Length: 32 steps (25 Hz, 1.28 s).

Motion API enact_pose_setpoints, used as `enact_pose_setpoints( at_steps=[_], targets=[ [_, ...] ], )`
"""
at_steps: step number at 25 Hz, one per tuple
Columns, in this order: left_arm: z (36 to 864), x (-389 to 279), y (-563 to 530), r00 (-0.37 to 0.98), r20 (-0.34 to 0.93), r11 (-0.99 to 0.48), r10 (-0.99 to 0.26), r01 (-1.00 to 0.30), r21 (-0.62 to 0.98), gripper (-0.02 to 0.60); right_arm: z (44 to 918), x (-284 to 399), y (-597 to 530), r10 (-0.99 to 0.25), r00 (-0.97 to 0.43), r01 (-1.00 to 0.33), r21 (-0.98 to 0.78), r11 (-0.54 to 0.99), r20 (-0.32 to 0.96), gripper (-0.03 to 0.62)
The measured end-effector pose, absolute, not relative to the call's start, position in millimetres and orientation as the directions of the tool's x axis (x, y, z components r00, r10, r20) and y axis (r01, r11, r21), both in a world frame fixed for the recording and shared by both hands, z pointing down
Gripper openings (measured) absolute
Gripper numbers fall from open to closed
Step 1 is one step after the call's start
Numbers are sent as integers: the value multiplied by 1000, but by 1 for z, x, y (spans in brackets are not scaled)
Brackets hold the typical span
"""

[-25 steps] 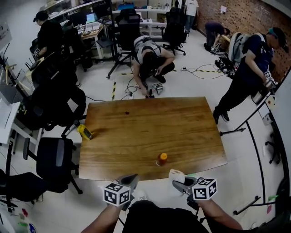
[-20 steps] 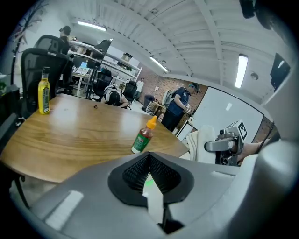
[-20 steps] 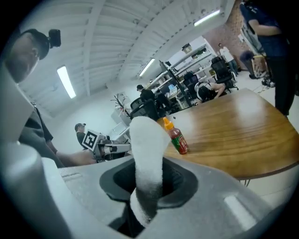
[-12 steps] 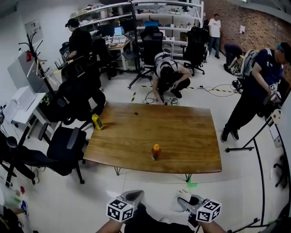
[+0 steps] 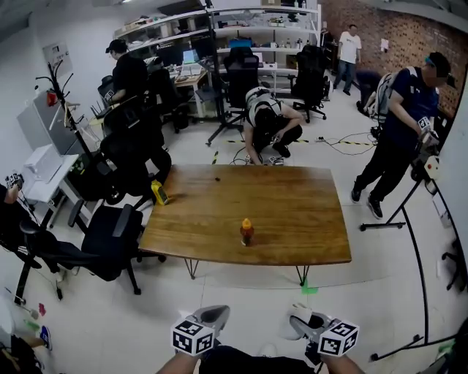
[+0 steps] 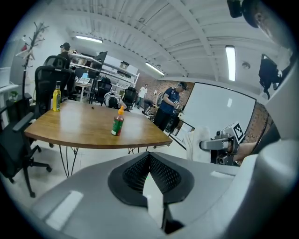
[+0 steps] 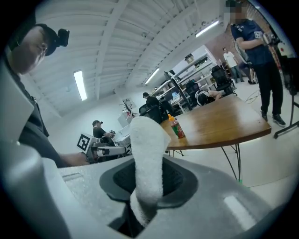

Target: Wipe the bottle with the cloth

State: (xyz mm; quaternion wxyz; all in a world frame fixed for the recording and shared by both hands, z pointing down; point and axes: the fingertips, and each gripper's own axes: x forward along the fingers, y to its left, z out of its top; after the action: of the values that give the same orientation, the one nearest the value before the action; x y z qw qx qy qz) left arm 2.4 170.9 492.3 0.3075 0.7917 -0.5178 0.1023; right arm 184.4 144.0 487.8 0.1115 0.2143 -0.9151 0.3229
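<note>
A workshop with a pale floor (image 5: 241,299), a brick wall (image 5: 398,36) at the back right and shelving (image 5: 256,18) along the far side surrounds a wooden desk (image 5: 292,212) on thin metal legs. Black office chairs (image 5: 110,237) stand off the desk's left edge. One person (image 5: 267,117) crouches on the floor just beyond the far edge, and another person (image 5: 402,117) stands off the far right corner.

Two containers stand upright on the desk, well apart. The bottle (image 5: 246,232), with an orange cap and a red body with a green band, stands near the near edge, about midway along it. How full it is cannot be told. A yellow bottle (image 5: 159,193) with a dark cap stands at the left edge, towards the far left corner; in the left gripper view it looks filled with clear yellow liquid almost to the neck.

Both grippers hang over the floor on the near side of the desk, well apart from it and from the bottle. The left gripper (image 5: 214,314) has its jaws pressed together with nothing between them. The right gripper (image 5: 295,323) is clamped on the cloth (image 7: 148,154), a white towelling piece that stands up out of the jaws, folded over at the top.
</note>
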Motion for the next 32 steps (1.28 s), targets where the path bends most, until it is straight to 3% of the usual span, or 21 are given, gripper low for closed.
enact_pose_setpoints(
  at_steps=[32],
  targets=[
    [486, -44, 202, 565, 449, -392, -692, -817, 423, 14, 479, 122, 184, -437, -814, -579, -472, 665, 383, 74]
  ],
)
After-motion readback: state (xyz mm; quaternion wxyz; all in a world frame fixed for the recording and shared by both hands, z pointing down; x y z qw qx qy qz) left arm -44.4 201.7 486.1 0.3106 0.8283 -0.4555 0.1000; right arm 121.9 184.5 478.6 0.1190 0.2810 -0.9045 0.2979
